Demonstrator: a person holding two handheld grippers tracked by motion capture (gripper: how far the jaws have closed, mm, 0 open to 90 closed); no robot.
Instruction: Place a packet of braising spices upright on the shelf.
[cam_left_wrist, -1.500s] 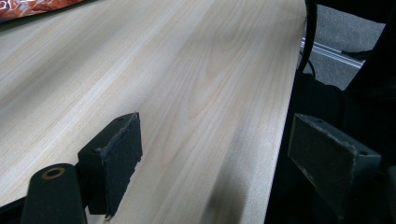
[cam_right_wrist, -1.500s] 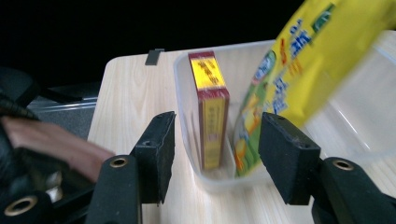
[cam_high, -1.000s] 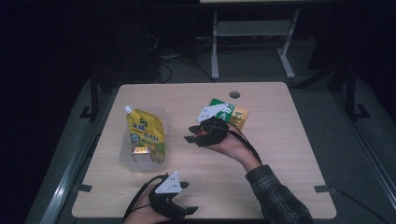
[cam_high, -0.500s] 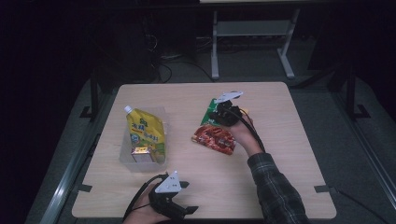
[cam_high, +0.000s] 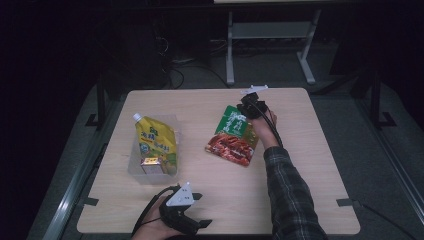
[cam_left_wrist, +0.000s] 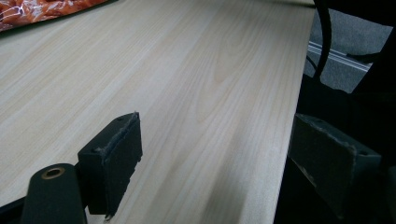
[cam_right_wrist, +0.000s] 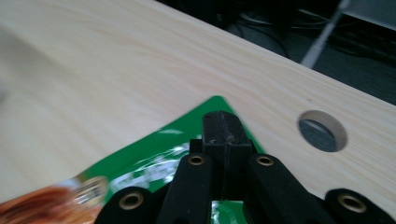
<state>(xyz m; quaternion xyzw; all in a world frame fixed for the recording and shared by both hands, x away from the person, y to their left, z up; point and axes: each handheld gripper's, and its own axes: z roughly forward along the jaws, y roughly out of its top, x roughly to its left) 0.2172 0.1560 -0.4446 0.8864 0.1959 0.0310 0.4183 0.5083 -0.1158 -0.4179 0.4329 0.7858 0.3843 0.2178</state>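
High view: one yellow pouch (cam_high: 156, 145) in one bin (cam_high: 134, 170), one green pouch (cam_high: 232, 135) pinched by right claw (cam_high: 248, 102), left claw (cam_high: 192, 212) apart.

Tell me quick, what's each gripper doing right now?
Left gripper: open, holding nothing, above the table.
Right gripper: jaws closed, pinching the top edge of the green and red pouch.

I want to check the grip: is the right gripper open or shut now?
Shut. In the right gripper view the right gripper has both jaws pressed together over the green and red pouch.
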